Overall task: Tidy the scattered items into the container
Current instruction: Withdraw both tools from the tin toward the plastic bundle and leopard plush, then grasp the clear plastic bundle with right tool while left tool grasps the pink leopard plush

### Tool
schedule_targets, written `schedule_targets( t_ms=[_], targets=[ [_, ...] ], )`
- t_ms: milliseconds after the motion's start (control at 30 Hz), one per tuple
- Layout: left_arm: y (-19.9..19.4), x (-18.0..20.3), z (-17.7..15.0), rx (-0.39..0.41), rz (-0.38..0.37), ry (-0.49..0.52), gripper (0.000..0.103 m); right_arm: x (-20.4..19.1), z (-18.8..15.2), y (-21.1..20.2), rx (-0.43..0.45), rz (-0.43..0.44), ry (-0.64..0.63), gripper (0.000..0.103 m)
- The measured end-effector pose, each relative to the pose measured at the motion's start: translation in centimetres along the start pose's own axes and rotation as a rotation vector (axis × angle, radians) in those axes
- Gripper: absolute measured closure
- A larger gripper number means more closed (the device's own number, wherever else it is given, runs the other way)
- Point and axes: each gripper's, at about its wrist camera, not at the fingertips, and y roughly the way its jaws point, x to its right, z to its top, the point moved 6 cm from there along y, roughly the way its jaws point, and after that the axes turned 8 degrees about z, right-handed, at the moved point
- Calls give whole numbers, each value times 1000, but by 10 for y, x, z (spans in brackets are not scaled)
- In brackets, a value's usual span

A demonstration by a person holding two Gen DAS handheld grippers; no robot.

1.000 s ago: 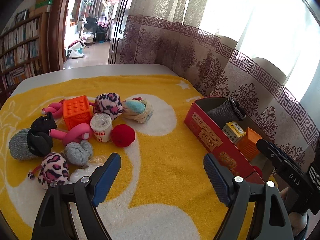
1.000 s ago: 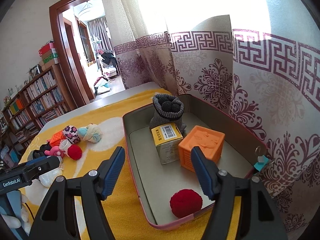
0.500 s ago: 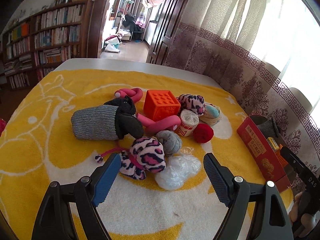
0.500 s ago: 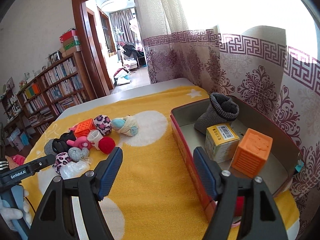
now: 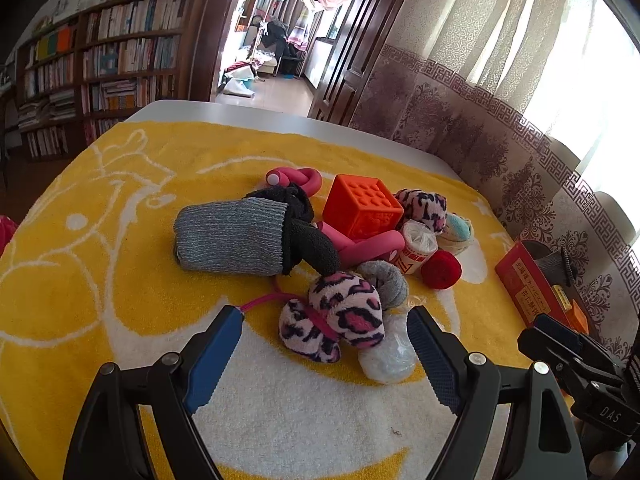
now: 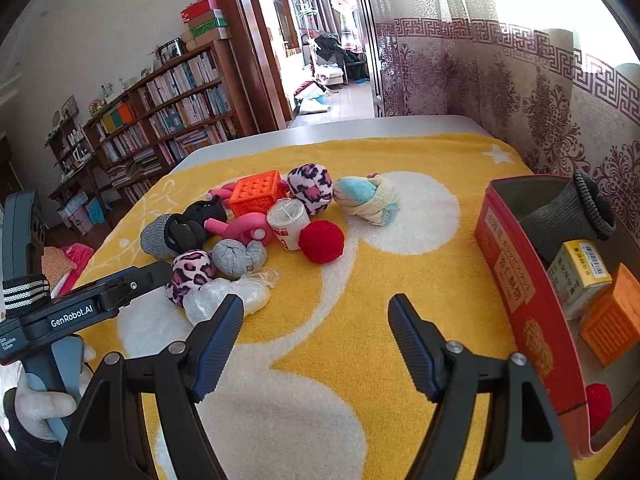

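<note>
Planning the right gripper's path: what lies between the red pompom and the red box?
Nothing: in the right wrist view only bare yellow towel stretches between the red pompom and the red box.

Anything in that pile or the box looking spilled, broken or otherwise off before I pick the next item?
Nothing looks spilled or broken. The toys lie heaped together on the yellow towel, and a crumpled clear plastic bag sits at the pile's near edge. In the red box the grey sock leans against the wall.

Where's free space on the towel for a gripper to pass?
Bare towel runs between the red ball and the red box, and in front of both grippers. Crowded: the pile from the grey sock to the plastic bag.
</note>
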Motion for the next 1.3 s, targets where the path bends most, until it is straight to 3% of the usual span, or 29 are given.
schedule_targets(
  t_ms=[300, 667, 933, 1300],
  targets=[
    [5, -30, 4, 11, -6, -89, 17, -34, -3, 44, -115, 72, -55, 25],
    [15, -40, 2, -13, -20, -126, 17, -57, -7, 82, -178, 124, -113, 24],
    [16, -37, 2, -11, -30, -119, 17, -48, -6, 77, -125, 106, -119, 40],
    [24, -6, -2, -31, -67, -8, 17, -13, 8, 64, -56, -19, -21, 43]
  ],
)
